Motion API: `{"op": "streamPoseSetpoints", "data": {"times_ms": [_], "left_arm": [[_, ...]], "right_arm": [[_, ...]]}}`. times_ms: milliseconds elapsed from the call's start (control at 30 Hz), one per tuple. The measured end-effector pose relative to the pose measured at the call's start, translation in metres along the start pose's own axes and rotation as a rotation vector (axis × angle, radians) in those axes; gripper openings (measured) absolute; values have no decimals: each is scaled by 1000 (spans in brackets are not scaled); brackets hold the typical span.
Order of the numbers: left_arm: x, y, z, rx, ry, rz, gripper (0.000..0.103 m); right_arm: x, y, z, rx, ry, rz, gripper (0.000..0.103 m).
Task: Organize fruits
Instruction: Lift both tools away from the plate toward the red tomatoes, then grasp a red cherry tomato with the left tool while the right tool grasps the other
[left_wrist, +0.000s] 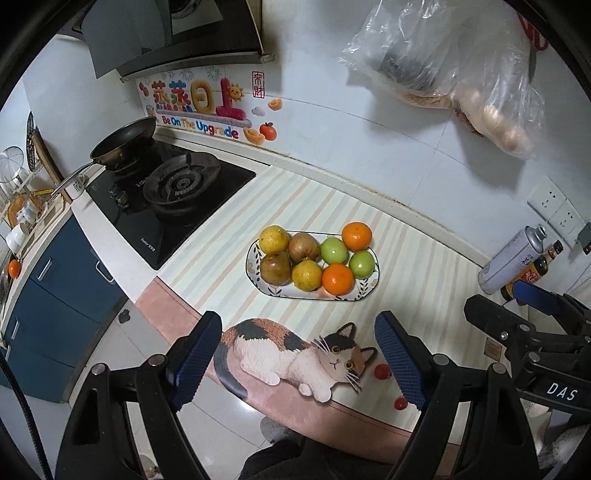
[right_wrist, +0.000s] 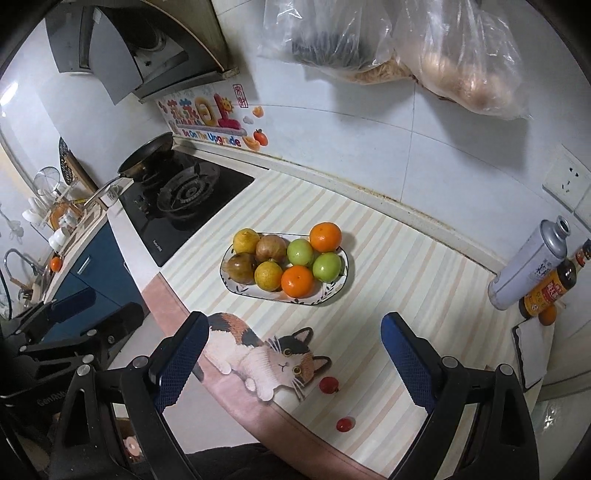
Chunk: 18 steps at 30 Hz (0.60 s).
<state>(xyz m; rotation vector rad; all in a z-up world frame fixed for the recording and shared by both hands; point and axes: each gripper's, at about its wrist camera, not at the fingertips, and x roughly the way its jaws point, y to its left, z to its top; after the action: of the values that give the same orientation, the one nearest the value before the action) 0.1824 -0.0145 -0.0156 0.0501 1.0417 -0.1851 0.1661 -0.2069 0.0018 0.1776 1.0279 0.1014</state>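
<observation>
An oval patterned plate (left_wrist: 364, 290) (right_wrist: 334, 291) on the striped counter mat holds several fruits: two oranges (left_wrist: 337, 278) (right_wrist: 297, 281), two green ones (left_wrist: 334, 250) (right_wrist: 300, 252), two yellow ones (left_wrist: 273, 239) (right_wrist: 246, 239) and two brown ones (left_wrist: 275, 268) (right_wrist: 242, 267). Two small red cherry tomatoes (left_wrist: 382, 371) (right_wrist: 328, 384) lie loose on the mat near its front edge. My left gripper (left_wrist: 299, 362) is open and empty, well short of the plate. My right gripper (right_wrist: 295, 363) is open and empty, also short of the plate, and shows in the left wrist view (left_wrist: 524, 310).
A gas hob (left_wrist: 173, 206) with a frying pan (left_wrist: 123, 142) lies left of the mat. A grey can (right_wrist: 532, 262) and a sauce bottle (right_wrist: 552, 288) stand at the right by the wall. Plastic bags (right_wrist: 443, 48) hang above. The counter edge runs along the front.
</observation>
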Motion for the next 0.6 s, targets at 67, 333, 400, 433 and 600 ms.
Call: {"op": "streamPoseSetpoints", "data": {"times_ms": [67, 333, 400, 433, 600], "left_arm": [[-1, 0, -3, 0, 2, -3, 85], [27, -7, -17, 44, 56, 28, 103], [41, -13, -24, 77, 75, 47, 103], [48, -16, -28, 90, 86, 54, 103], [102, -39, -52, 179, 190, 64, 103]], "right_arm": [[-2, -1, -4, 12, 2, 9, 96], [26, -40, -35, 152, 56, -13, 97], [44, -55, -49, 197, 93, -31, 97], [58, -66, -62, 232, 124, -37, 97], [118, -97, -116, 333, 267, -68, 97]]}}
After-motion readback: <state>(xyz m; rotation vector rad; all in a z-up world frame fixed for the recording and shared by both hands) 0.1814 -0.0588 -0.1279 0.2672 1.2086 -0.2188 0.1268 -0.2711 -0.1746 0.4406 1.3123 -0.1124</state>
